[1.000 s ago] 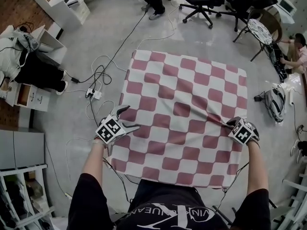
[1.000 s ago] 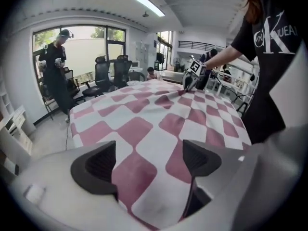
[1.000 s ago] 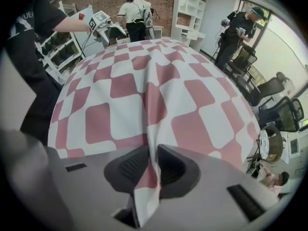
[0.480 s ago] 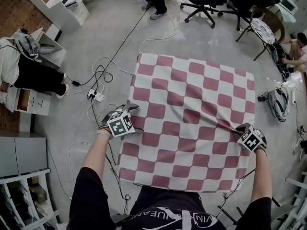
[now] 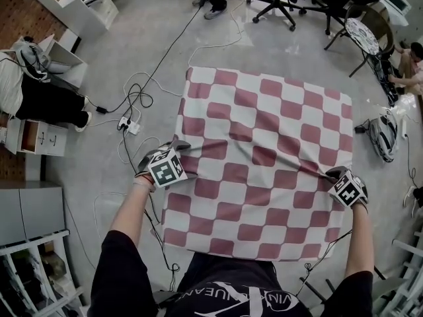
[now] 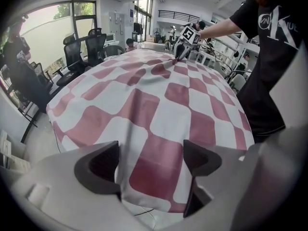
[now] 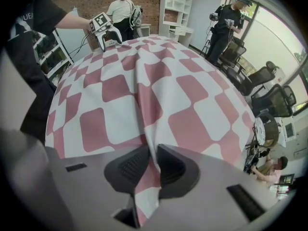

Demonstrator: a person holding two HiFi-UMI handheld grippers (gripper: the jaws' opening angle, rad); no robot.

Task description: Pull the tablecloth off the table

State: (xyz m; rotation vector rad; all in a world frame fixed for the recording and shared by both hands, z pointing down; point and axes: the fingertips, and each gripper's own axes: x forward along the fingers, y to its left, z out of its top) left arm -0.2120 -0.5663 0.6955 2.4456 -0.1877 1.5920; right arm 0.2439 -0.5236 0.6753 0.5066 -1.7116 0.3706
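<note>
Head view: right gripper (image 5: pixel 328 173) pinches creased checkered tablecloth (image 5: pixel 264 131); left gripper (image 5: pixel 180 152), jaws just closing, straddles it unclamped.

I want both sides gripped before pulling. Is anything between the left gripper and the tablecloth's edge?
Nothing visible stands between them. The left gripper has just been closing its jaws a little. They straddle the draped edge of the tablecloth without pressing on it. The right gripper is shut on a fold at the opposite side.
</note>
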